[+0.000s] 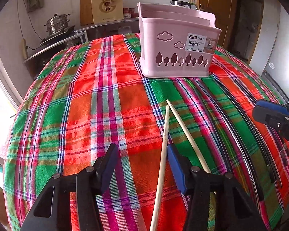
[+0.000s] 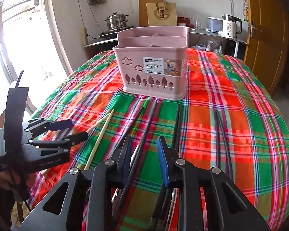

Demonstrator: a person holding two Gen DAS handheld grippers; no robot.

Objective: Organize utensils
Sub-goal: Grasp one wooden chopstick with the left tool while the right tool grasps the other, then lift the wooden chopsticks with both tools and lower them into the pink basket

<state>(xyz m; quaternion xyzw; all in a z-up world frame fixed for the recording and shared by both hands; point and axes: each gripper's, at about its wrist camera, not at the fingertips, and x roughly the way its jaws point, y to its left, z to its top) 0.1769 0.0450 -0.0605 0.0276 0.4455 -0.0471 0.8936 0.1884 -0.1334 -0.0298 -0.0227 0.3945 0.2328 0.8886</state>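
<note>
Pick-up step, by my reading: left gripper (image 1: pixel 139 157), jaws part-spread and pinching nothing, sits low over the pale wooden chopsticks (image 1: pixel 164 144), one stick running up between its jaws near the right pad, the other just right of it. Right gripper (image 2: pixel 143 154), jaws narrower but not pressing, straddles one of the dark chopsticks (image 2: pixel 142 140) lying on the plaid cloth (image 2: pixel 231 88). Next move likely calls for closing squarely on each stick, then carrying it to the pink basket (image 2: pixel 154 71) standing far centre.
</note>
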